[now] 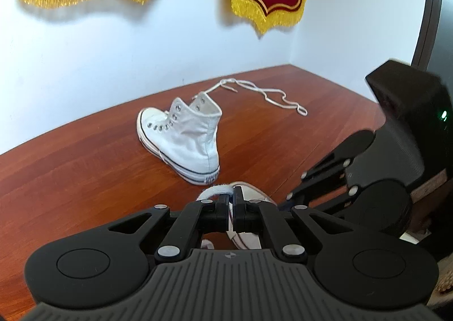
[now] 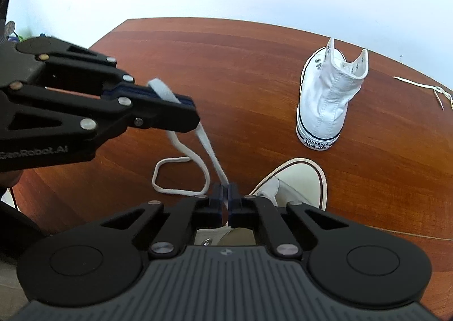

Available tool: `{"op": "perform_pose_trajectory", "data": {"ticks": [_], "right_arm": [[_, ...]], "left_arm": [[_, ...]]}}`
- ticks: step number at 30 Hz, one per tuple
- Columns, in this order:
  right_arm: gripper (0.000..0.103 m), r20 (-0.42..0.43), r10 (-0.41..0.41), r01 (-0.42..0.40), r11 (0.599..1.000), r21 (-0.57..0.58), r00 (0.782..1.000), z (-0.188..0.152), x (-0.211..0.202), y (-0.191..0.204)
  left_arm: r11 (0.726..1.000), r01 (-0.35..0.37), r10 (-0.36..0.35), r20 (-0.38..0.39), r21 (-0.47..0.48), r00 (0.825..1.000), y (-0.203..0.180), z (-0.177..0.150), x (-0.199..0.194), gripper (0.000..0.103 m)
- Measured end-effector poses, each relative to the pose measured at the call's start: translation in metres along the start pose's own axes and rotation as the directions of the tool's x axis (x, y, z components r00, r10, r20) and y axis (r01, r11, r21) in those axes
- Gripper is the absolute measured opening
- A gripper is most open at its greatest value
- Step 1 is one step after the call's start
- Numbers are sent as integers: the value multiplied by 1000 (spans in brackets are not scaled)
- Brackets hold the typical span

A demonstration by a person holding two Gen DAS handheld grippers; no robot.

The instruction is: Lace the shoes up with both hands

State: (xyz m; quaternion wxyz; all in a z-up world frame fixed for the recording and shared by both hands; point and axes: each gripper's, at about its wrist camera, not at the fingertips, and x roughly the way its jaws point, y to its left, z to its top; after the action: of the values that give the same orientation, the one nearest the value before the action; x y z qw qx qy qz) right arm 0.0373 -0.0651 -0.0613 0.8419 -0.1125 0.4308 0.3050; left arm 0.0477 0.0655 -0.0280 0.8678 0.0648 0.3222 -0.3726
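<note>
Lace [image 2: 205, 140] pinched between both claws

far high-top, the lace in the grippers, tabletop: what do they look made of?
Far high-top: white woven canvas, matte, with visible stitching and creases; metal-looking eyelets; sole band looks like rubber.
Lace, pinched by the left gripper and the right gripper: flat woven textile, probably cotton or polyester, limp and matte.
Tabletop: reddish-brown wood grain with a light sheen; solid, veneer or laminate cannot be told.
</note>
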Motion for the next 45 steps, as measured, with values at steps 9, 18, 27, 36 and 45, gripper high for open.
{"op": "perform_pose_trajectory", "data": {"ticks": [9,18,27,36,45], "right_arm": [[2,32,0,0,1000,5,999,2,-5,1],[4,0,0,0,1000,1,1000,0,-2,0],[41,9,-14,14,1000,-7,1000,-2,-12,-1],[41,8,-58,58,998,33,998,-11,-25,-10],[42,-15,-111,112,991,79,994,-23,-31,-24]], "left_arm": [[997,58,-52,-92,56,994,-14,-17,23,3],[999,29,-24,-101,44,995,-8,-20,25,4],[1000,-13,16,-142,27,990,2,-25,21,11],[999,-41,44,-204,17,978,15,-41,13,30],[997,-82,79,-254,0,964,25,-65,5,33]]}}
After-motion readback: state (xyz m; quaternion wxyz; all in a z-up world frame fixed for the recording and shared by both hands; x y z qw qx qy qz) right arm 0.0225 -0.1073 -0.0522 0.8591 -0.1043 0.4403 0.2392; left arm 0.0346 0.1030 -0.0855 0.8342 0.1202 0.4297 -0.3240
